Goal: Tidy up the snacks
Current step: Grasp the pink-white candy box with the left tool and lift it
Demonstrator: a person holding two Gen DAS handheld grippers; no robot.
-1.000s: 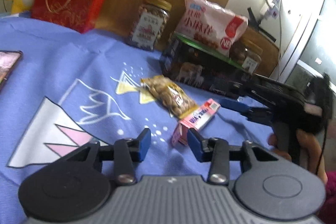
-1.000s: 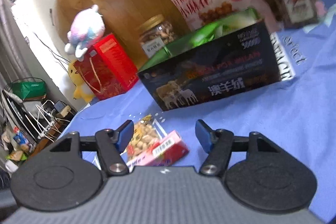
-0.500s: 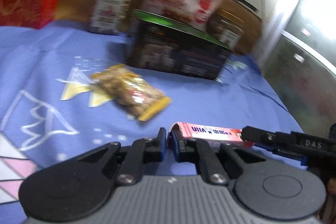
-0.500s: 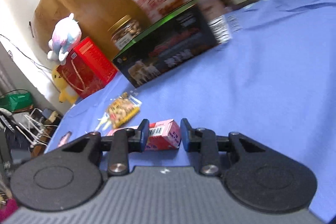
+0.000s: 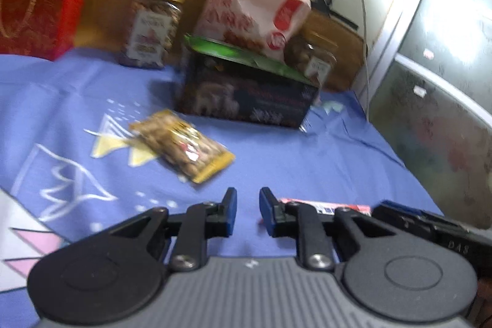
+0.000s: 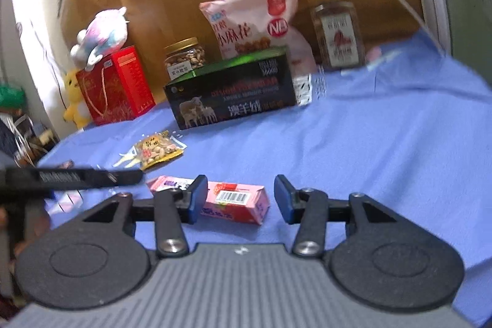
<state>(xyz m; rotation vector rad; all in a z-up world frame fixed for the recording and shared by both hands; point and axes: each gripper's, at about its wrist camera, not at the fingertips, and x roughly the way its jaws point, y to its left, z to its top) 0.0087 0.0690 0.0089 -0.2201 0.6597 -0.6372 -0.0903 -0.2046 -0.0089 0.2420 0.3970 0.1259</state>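
A pink snack box (image 6: 234, 201) lies flat on the blue cloth, between the fingers of my right gripper (image 6: 240, 199), which is open and not touching it. In the left wrist view the box (image 5: 326, 206) shows just right of my left gripper (image 5: 247, 211), which is open and empty. A clear bag of peanuts (image 5: 184, 145) lies on the cloth ahead, also seen in the right wrist view (image 6: 156, 150). The left gripper's finger (image 6: 73, 178) reaches in from the left there.
A dark box with a green lid (image 6: 233, 94) stands at the back, with a pink-white snack bag (image 6: 258, 20) behind it, two nut jars (image 6: 184, 57) (image 6: 336, 33), and a red gift bag (image 6: 115, 88) with plush toys. The cloth's right edge drops off.
Both grippers have opened and let go of the pink box, which now lies on the cloth. The left gripper has drawn back to the left of it.
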